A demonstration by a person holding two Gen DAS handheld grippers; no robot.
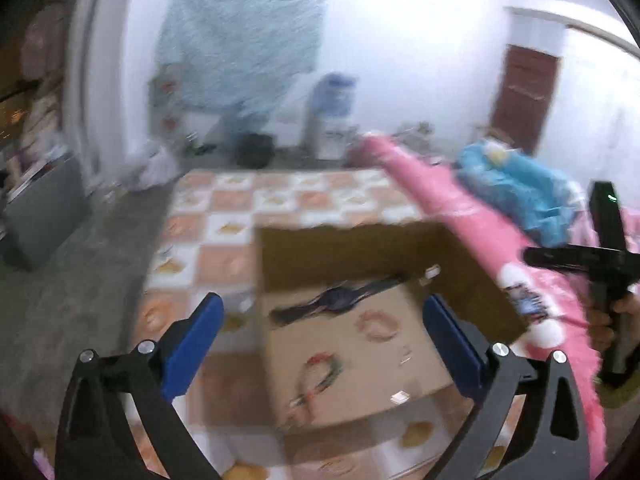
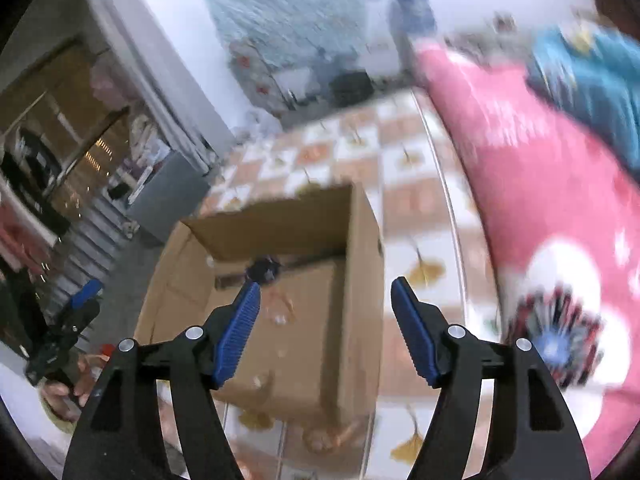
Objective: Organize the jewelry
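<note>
An open cardboard box [image 1: 304, 248] stands on a checkered tablecloth [image 1: 224, 200]. On its floor lie a dark wristwatch [image 1: 340, 300], a pinkish bangle [image 1: 378, 326] and a multicoloured beaded bracelet [image 1: 320, 376], all blurred. My left gripper [image 1: 322, 302] hangs over the box, jaws wide open, nothing between them. In the right wrist view the right gripper [image 2: 324, 286] is open and empty above the box's right wall [image 2: 360, 264]. The watch [image 2: 262, 268] shows just past its left fingertip.
A pink patterned blanket [image 2: 540, 184] with a blue cloth [image 1: 516, 188] on it borders the table on the right. A hand [image 1: 624, 308] holds a black tool at the right edge. Bottles, bags and a grey bin [image 1: 44, 216] stand on the floor beyond.
</note>
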